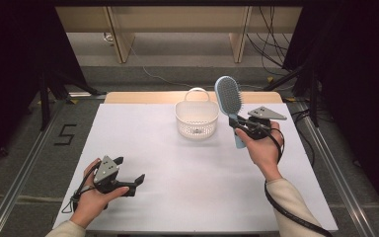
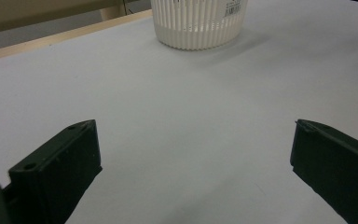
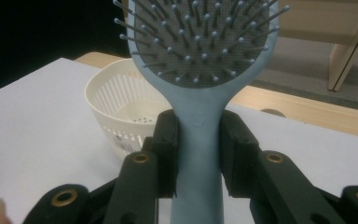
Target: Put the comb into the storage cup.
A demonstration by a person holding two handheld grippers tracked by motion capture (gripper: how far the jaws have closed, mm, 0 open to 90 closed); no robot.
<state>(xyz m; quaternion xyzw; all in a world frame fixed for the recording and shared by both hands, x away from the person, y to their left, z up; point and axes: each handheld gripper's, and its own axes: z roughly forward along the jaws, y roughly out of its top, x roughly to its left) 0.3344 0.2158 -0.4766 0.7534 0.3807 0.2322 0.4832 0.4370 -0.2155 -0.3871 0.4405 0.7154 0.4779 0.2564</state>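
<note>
- The right gripper (image 1: 238,124) is held up above the right side of the counter (image 1: 187,197), its fingers (image 3: 165,140) clamped on the handle of a light blue hairbrush (image 1: 229,98).
- The hairbrush stands nearly upright in that grip, paddle head at the top, bristles facing the person; the end of its handle sticks out below the fingers.
- From the right gripper view the handle sits squarely between the two black pads, touching both, and the bristle pad rises just above them.
- A white slotted basket (image 1: 196,118) with a looped handle stands on the counter at the far middle, just left of the brush and apart from it. Inside I can see only its perforated bottom.
- The left gripper (image 1: 131,181) is low over the near left of the counter, in the person's left hand (image 1: 91,200); its fingers (image 2: 60,168) stand wide apart with nothing between them but bare white surface.
- That gripper points toward the basket, which is well apart from it.
</note>
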